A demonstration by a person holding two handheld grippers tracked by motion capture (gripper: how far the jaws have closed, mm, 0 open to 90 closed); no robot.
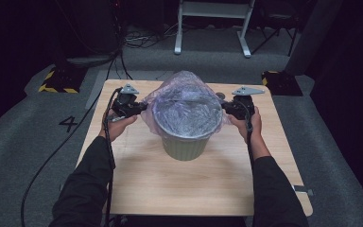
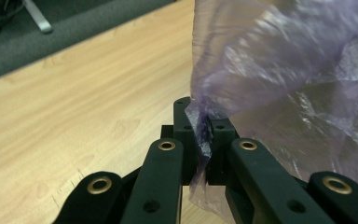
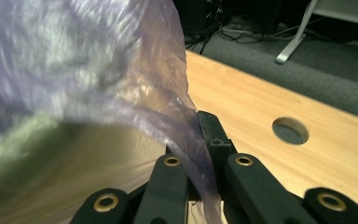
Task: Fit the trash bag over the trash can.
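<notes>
A pale green ribbed bin (image 1: pixel 185 142) stands upright near the middle of the wooden worktop (image 1: pixel 137 179), slightly toward its far edge. A thin, see-through purple bag (image 1: pixel 184 101) lines the bin, folds over its rim and billows up at the 12 o'clock side. At the bin's 9 o'clock, your left claw (image 1: pixel 139 108) is pinching the bag's edge; in the left gripper view the film (image 2: pixel 279 70) is squeezed between the two black jaws of that claw (image 2: pixel 204 128). At 3 o'clock, your right claw (image 1: pixel 226 108) pinches the opposite edge, the plastic (image 3: pixel 98 79) trapped in its jaws (image 3: pixel 200 135). A round hole (image 3: pixel 290 130) pierces the worktop beyond it. Grey carpet (image 1: pixel 19 142) surrounds the worktop.
</notes>
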